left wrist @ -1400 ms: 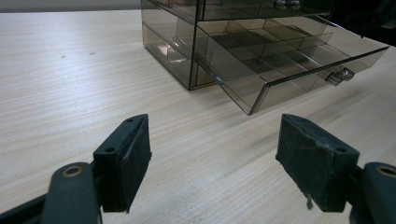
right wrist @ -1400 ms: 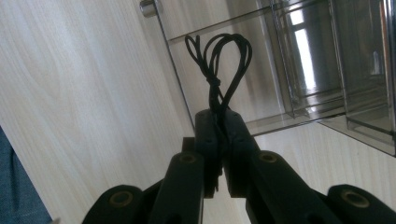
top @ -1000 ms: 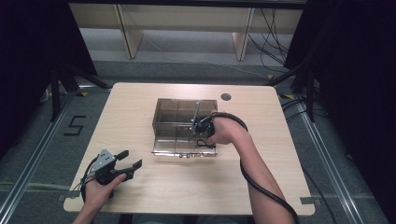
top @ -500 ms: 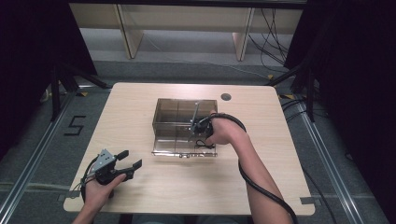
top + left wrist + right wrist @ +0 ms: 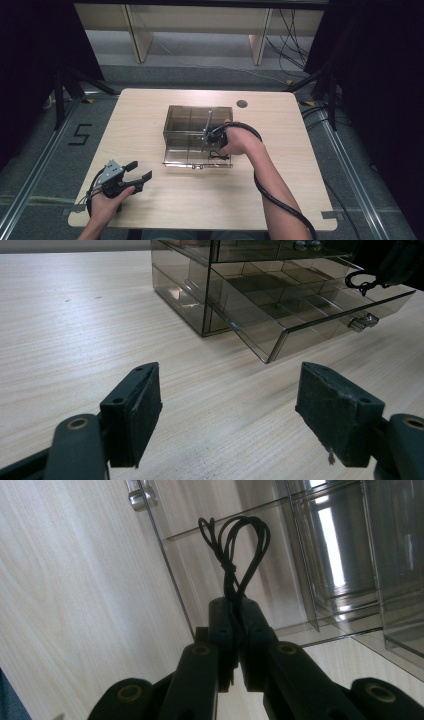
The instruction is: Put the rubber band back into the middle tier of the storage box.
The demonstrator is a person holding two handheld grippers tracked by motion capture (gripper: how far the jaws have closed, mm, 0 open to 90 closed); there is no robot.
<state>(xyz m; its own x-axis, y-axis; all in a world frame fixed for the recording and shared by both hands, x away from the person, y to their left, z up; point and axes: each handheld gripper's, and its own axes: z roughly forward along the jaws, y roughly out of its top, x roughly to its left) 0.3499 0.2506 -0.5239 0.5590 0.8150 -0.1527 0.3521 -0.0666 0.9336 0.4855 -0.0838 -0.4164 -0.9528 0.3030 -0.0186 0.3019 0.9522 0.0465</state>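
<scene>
With the right gripper (image 5: 234, 630) fingers clamped on the black cord loop (image 5: 234, 542) above the open drawer (image 5: 197, 156) at frame centre, we lower it into a compartment before releasing, while the left gripper (image 5: 235, 410), fingers wide apart and empty, rests at lower left of the bench (image 5: 150, 107).

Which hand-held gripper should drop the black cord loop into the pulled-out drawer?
Right hand-held gripper: it's shut on the black cord loop, above the open drawer. The left hand-held gripper is open, empty, away.
</scene>
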